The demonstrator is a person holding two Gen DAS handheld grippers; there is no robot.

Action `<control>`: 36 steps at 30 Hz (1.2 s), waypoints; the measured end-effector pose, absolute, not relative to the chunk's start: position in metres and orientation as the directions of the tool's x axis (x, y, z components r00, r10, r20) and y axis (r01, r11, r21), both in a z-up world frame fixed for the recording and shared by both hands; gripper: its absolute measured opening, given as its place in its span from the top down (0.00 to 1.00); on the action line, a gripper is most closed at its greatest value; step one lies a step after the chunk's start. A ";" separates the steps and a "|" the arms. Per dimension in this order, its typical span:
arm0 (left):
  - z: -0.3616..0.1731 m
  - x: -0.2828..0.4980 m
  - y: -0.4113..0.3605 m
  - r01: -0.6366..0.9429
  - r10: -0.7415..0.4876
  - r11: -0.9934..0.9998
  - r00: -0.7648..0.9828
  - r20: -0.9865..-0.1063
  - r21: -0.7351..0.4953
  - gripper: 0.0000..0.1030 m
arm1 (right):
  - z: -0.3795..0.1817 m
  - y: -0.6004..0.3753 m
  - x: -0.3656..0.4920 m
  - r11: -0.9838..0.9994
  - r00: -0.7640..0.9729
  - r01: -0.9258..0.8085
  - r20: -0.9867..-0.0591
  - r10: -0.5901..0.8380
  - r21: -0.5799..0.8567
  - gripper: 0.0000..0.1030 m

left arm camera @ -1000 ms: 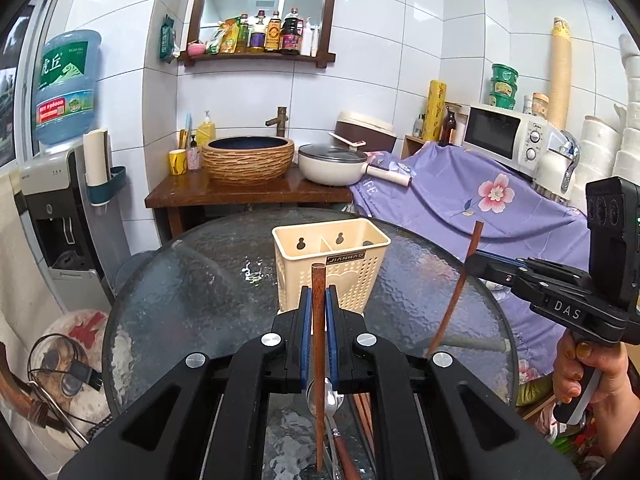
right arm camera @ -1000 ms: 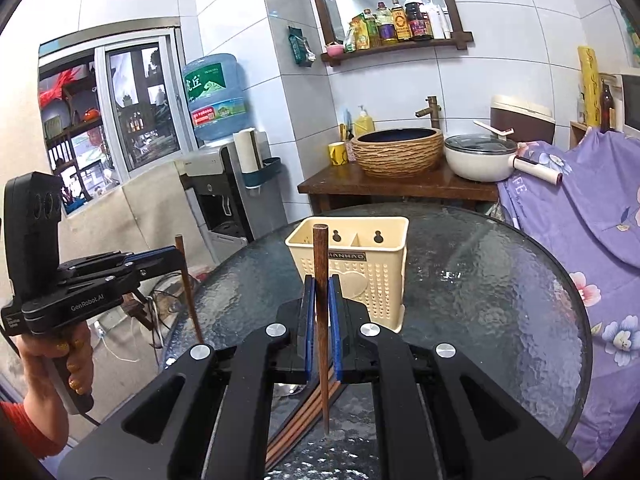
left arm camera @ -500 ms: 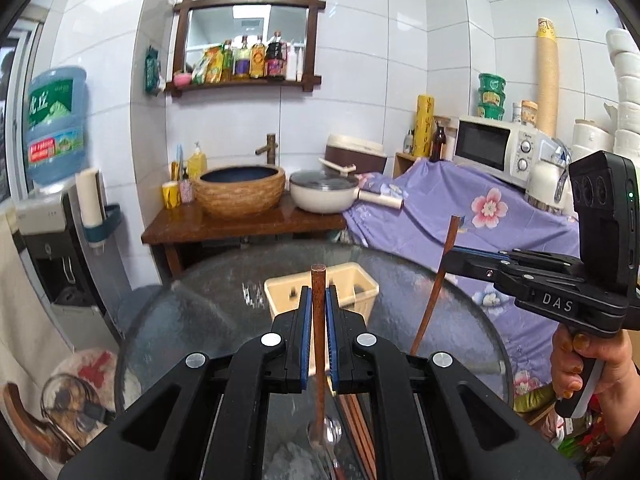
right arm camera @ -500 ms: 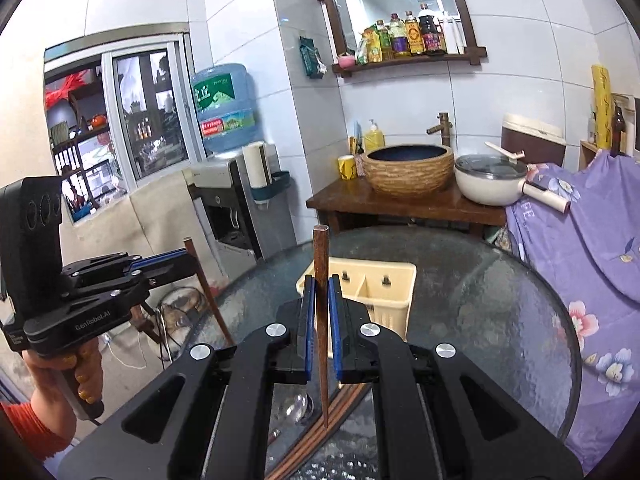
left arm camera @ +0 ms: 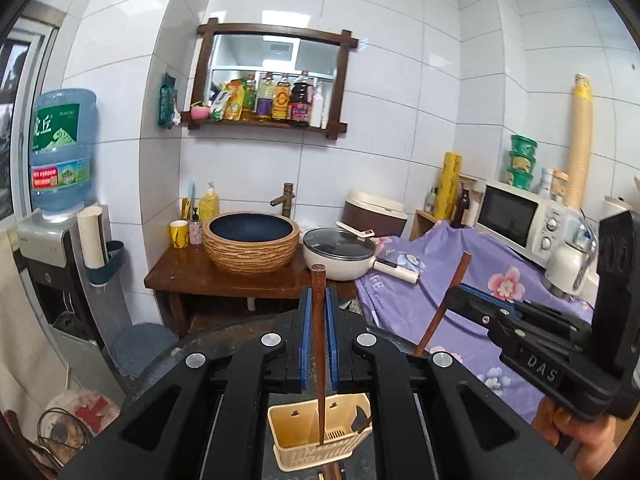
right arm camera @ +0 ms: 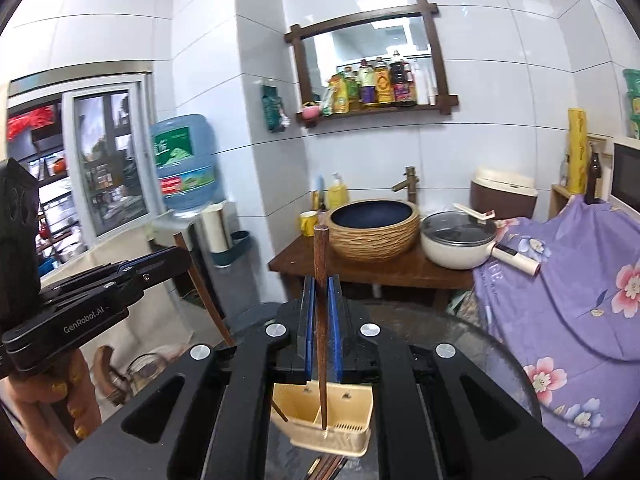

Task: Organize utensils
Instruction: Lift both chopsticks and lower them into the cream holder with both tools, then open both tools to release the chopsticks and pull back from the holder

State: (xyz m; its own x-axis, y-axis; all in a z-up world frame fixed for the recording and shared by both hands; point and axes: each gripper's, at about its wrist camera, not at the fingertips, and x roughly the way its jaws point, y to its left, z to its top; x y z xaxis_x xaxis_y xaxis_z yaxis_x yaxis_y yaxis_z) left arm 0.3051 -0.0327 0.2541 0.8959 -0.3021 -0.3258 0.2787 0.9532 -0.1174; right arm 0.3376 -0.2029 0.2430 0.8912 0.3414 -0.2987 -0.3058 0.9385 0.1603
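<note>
I read both feeds as evenly bright from overhead light, glaring off the wall tiles (left arm camera: 400, 60) ahead of my grippers; edges bow heavily, corners vignette black.

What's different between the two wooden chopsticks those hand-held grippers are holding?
The left chopstick sits in the left hand-held gripper marked GenRobot.AI; the right chopstick in the right hand-held gripper marked DAS. Seen from the opposite camera, the left chopstick's top leans left, the right chopstick's leans right. Both are dark brown wood, clamped tip-down over the cream basket.
</note>
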 end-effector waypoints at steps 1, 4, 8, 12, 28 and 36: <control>0.253 0.310 -0.032 0.272 -0.297 0.955 0.897 -0.327 -0.122 0.93 | 0.241 -0.201 0.344 0.944 0.897 -0.293 -0.299 0.327 0.153 0.92; 0.238 0.327 -0.035 0.239 -0.267 0.963 0.900 -0.345 -0.121 0.93 | 0.226 -0.197 0.362 0.957 0.906 -0.259 -0.311 0.287 0.131 0.93; 0.204 0.345 -0.039 0.205 -0.229 0.973 0.893 -0.388 -0.102 0.93 | 0.189 -0.195 0.378 0.959 0.892 -0.238 -0.357 0.278 0.150 0.93; 0.168 0.358 -0.040 0.198 -0.220 0.975 0.866 -0.448 -0.096 0.93 | 0.152 -0.193 0.390 0.960 0.867 -0.225 -0.415 0.275 0.166 0.93; 0.109 0.382 -0.034 0.180 -0.222 0.975 0.811 -0.542 -0.130 0.84 | 0.112 -0.198 0.410 0.960 0.841 -0.193 -0.471 0.268 0.202 0.84; 0.114 0.344 -0.028 0.218 -0.260 0.965 0.836 -0.483 -0.143 0.13 | 0.107 -0.203 0.382 0.970 0.866 -0.190 -0.441 0.237 0.149 0.45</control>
